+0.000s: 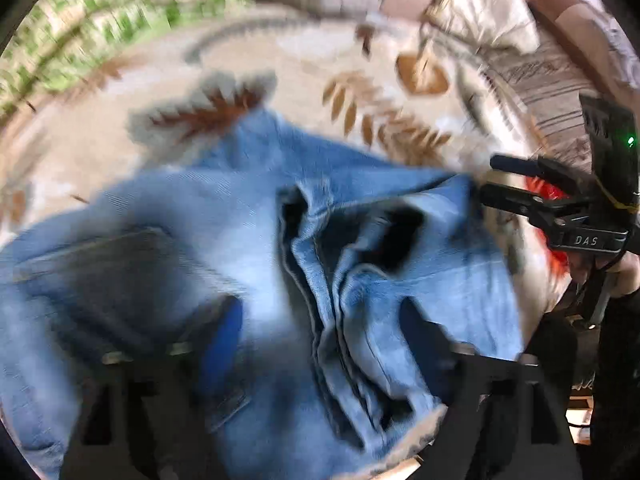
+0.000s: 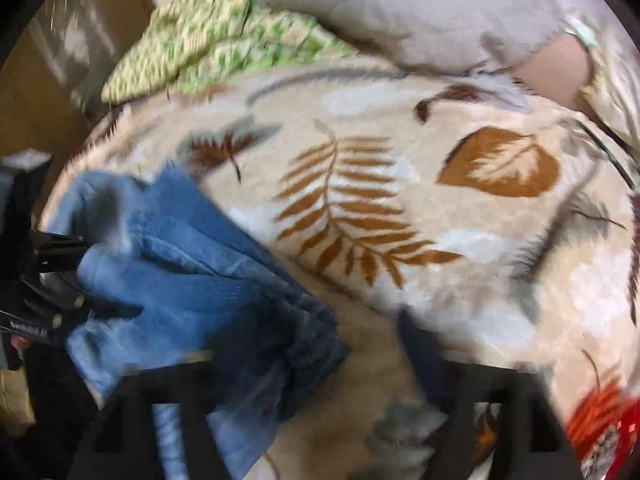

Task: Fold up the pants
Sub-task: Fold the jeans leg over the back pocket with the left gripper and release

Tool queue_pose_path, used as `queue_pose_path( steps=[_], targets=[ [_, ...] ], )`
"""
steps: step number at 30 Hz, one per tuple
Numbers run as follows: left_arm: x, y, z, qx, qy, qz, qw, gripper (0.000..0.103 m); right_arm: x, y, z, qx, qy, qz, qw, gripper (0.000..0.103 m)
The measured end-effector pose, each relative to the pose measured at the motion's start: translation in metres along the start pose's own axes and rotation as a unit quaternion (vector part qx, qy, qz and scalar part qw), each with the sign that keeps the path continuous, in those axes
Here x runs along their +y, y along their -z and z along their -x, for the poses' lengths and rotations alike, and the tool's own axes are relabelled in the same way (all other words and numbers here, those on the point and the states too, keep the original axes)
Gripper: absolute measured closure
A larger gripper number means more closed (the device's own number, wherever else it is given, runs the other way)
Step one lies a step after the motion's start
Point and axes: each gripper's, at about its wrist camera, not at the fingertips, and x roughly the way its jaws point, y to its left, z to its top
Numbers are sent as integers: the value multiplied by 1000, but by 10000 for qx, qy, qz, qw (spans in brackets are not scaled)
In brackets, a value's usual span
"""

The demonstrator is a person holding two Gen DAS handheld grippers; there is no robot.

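Light-blue jeans [image 1: 248, 240] lie bunched in soft folds on a beige leaf-print blanket [image 1: 312, 64]. My left gripper [image 1: 320, 336] hangs over them, open, its fingers [image 1: 420, 332] wide apart with rumpled denim under the gap. At the jeans' right corner my right gripper [image 1: 490, 180] points in, jaws apart. In the right wrist view the jeans [image 2: 192, 272] fill the lower left. My right gripper [image 2: 320, 344] is open, its left finger over the denim edge and its right finger over bare blanket [image 2: 440, 92]. The left gripper [image 2: 76, 272] pokes in at the left edge. Both views are blurred.
A green-and-white patterned cloth [image 2: 208, 32] and a grey pillow [image 2: 400, 8] lie at the blanket's far side. Striped bedding [image 1: 552, 92] is bunched at the right. A hand [image 1: 600, 276] holds the right gripper. Brown boards [image 2: 48, 80] stand past the left edge.
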Motion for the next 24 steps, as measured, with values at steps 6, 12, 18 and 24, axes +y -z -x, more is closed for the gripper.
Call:
queue_pose_path(
  steps=[6,12,18,24],
  targets=[
    [-23,23,40,-273,-371,-573,9973,19,12,43,56,-288,-202,-339,9988,20],
    [-42,28,-7,444,-471,-475,9968,19,35,89,29,219,-569,-1140,9916,20],
    [-30,46,-8,389,-61,-383,9985,70,56,107,-1,226,-849,-1483,9850,68],
    [-16,59,-19,559,124,-509,9971,74,59,120,-4,204,-744,-1334,9881,75]
  ],
)
